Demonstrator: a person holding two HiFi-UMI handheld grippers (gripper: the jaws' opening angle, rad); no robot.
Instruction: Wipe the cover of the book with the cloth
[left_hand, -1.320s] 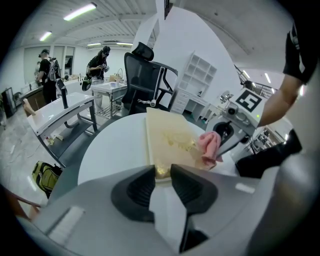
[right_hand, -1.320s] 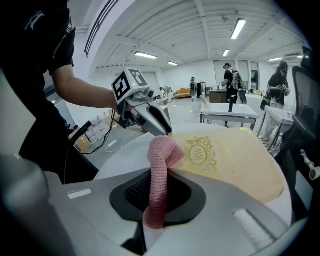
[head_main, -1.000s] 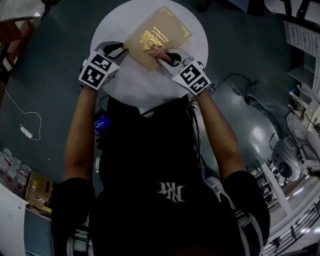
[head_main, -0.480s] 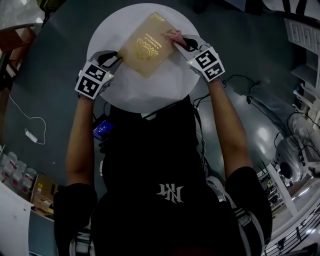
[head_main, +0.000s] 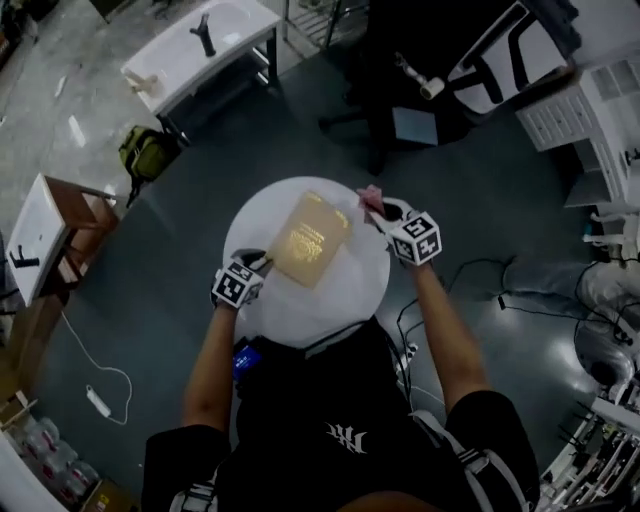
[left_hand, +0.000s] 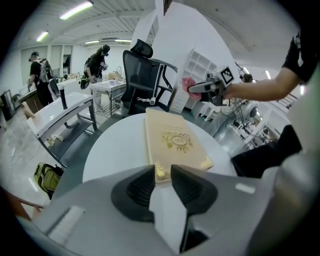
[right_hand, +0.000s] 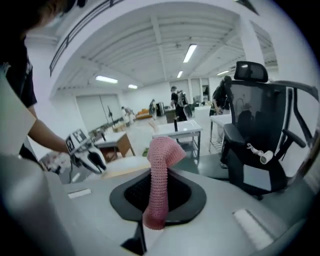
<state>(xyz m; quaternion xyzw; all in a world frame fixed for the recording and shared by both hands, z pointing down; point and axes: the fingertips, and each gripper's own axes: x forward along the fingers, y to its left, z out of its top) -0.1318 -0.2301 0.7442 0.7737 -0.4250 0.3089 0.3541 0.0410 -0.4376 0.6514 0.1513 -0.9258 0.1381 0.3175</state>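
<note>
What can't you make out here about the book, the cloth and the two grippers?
- Book: cover lettering too small in the head view, blurred in the left gripper view; any dust is too fine to see.
- Cloth: full size unknown, its lower end is pinched in the right gripper; a pink speck in the head view.
- Book's underside: hidden against the table.
</note>
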